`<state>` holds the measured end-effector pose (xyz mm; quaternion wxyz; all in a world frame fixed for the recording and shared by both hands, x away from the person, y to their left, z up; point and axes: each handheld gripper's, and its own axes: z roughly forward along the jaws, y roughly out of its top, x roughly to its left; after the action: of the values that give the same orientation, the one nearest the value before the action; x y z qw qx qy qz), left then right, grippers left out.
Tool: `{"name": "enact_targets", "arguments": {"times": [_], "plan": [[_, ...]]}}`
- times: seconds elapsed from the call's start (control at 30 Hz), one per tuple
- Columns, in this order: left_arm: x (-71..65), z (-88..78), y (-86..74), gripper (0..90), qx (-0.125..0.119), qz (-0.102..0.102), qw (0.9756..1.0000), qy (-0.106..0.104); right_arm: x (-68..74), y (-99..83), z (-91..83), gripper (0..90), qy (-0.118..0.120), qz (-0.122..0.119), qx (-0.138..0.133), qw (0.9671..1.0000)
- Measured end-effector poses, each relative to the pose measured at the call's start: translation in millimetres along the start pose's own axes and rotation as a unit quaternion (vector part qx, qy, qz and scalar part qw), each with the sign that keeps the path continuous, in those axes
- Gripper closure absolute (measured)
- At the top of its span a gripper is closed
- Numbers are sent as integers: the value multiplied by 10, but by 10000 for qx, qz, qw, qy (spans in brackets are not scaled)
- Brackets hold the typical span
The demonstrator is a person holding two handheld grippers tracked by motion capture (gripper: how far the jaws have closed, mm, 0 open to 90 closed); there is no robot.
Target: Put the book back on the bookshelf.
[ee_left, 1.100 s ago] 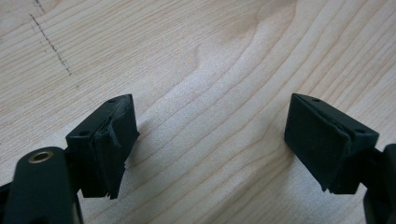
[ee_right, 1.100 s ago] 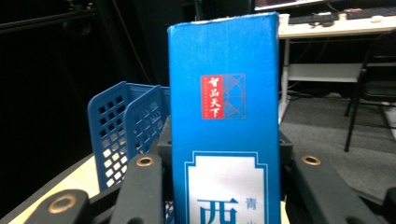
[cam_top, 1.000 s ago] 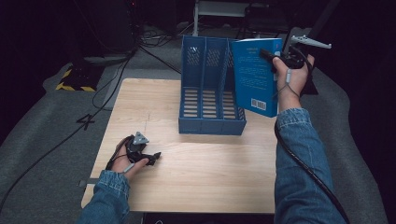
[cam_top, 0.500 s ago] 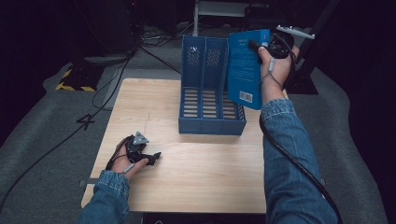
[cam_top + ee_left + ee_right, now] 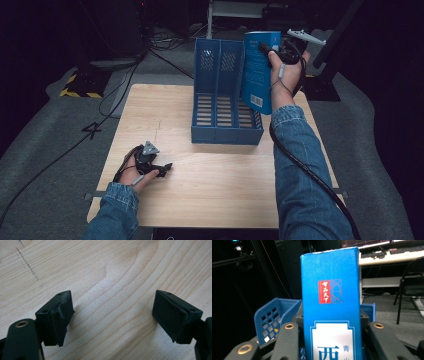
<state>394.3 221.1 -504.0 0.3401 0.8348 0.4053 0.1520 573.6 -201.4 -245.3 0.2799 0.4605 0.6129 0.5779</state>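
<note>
A blue book [image 5: 260,70] with a white label stands upright in the air above the right side of the blue file rack [image 5: 222,95], held by my right gripper [image 5: 272,52], which is shut on it. In the right gripper view the book's spine [image 5: 330,305] rises between the two black jaws, with the rack's perforated wall [image 5: 270,318] behind it. My left gripper [image 5: 162,169] rests on the wooden table [image 5: 210,185] near its front left, open. In the left gripper view its two pads [image 5: 58,315] stand wide apart over bare wood.
The file rack has several slots and stands at the table's back middle. Cables [image 5: 125,85] run across the grey floor to the left. A black stand [image 5: 332,60] rises at the right, and a desk and a chair [image 5: 409,285] show behind the book.
My right hand has carried the book leftward, from beside the rack's right end to above its right side. The left hand has not moved.
</note>
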Motion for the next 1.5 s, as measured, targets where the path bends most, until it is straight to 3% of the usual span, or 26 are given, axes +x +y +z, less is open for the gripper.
{"name": "enact_targets", "arguments": {"times": [0.1, 0.23, 0.47, 0.63, 0.8, 0.87, 0.97, 1.1, 1.27, 1.4, 1.5], "plan": [[0, 0, 1, 177, -2, -2, 10000, 3, -19, -136, 80, 612, -25, 64, 81, 9999], [3, 1, 3, 177, -1, 7, 10000, 1, 43, -246, 131, 611, 28, -74, -43, 10000], [-2, 5, 3, 177, -18, -21, 10000, 13, 100, -462, 163, 598, -27, -69, -323, 9995], [4, 11, 11, 172, -12, 20, 10000, 25, 98, -593, 216, 582, -53, 29, -210, 9998], [-2, 16, 16, 170, 9, -22, 10000, 3, 55, -913, 373, 573, -234, 79, 94, 9996], [-1, 18, 17, 169, 3, -12, 10000, 6, 22, -995, 369, 574, -154, 176, -117, 9997], [-4, 21, 17, 169, -6, -35, 10000, 2, 31, -1004, 362, 575, -191, 20, -139, 9997], [-4, 23, 16, 169, -23, -20, 10000, 17, 30, -1035, 344, 575, -180, -7, -186, 9997], [-6, 24, 20, 168, -11, -22, 10000, 28, 147, -1088, 251, 572, -460, -503, 1, 9977], [-7, 24, 20, 167, -11, -16, 10000, 33, 156, -1197, 280, 559, -637, -418, 234, 9968], [-9, 21, 17, 168, -11, -17, 10000, 45, 154, -1313, 346, 574, -784, -431, 195, 9958]]}}
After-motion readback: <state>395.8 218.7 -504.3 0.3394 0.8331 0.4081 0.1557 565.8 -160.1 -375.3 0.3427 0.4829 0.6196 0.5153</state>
